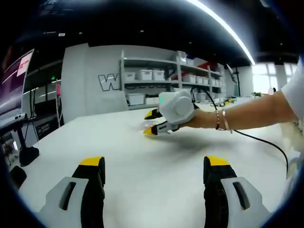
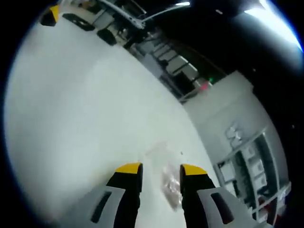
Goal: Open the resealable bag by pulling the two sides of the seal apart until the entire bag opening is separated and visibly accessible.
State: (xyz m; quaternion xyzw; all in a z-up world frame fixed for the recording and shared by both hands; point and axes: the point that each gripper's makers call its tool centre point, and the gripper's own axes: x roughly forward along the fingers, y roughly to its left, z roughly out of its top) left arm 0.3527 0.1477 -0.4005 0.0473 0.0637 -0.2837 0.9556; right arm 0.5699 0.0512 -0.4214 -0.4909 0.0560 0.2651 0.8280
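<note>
Both grippers open over white table, resealable bag lying flat under right gripper, seal not visibly parted.

Left gripper view: left gripper [image 1: 155, 170] hovers above the white table [image 1: 142, 190], yellow-tipped jaws wide apart, nothing between them; right gripper [image 1: 154, 122] comes in across the table, held by a hand [image 1: 197, 118] with a bracelet [image 1: 221, 120] on the wrist, its yellow tips low near the surface, a black cable [image 1: 266, 142] trailing behind; shelves with white bins [image 1: 156, 76] stand at the back wall. Right gripper view: right gripper [image 2: 161, 172] jaws parted, empty; the clear resealable bag [image 2: 171, 185] lies on the table just ahead between the tips, nearer the right-hand jaw, contact cannot be told, bag blurred.
</note>
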